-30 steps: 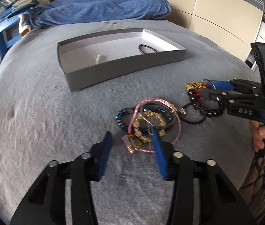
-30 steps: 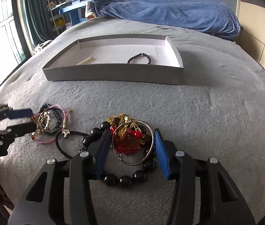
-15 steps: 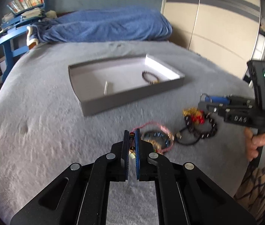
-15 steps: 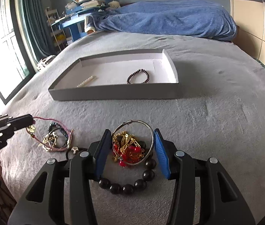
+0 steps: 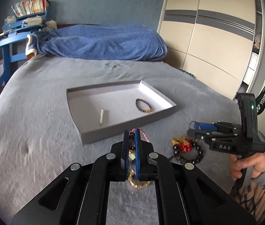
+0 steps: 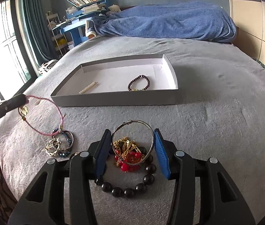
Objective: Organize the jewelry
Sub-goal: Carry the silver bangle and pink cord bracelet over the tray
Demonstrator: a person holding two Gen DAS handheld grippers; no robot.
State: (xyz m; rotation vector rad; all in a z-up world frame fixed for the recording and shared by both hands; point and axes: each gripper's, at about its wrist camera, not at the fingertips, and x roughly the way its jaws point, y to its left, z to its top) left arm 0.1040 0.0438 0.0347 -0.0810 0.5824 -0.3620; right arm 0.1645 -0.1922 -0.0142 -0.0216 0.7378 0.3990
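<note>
My left gripper (image 5: 132, 131) is shut on a pink cord bracelet (image 6: 44, 116) and holds it above the grey bed cover; in the right wrist view the left gripper (image 6: 22, 100) enters from the left. The cord's lower end is tangled with a gold chain and a blue bead bracelet (image 6: 63, 145) that rest on the cover. My right gripper (image 6: 131, 131) is shut on a silver bangle (image 6: 152, 140), its pads on either side. Below it lie red beads with a gold chain (image 6: 128, 157) and a black bead bracelet (image 6: 128, 189). The right gripper (image 5: 193, 129) shows at the right of the left wrist view.
A shallow grey tray (image 6: 113, 99) stands just beyond, holding a dark bead bracelet (image 6: 139, 83) and a pearl clip (image 6: 88, 87). A blue blanket (image 6: 170, 22) lies at the far end of the bed. Wardrobe doors (image 5: 216, 37) stand to the right.
My left gripper went from open around the pink bracelet to shut on it, then rose, pulling the cord up. The right gripper lifted a little with the silver bangle between its fingers.
</note>
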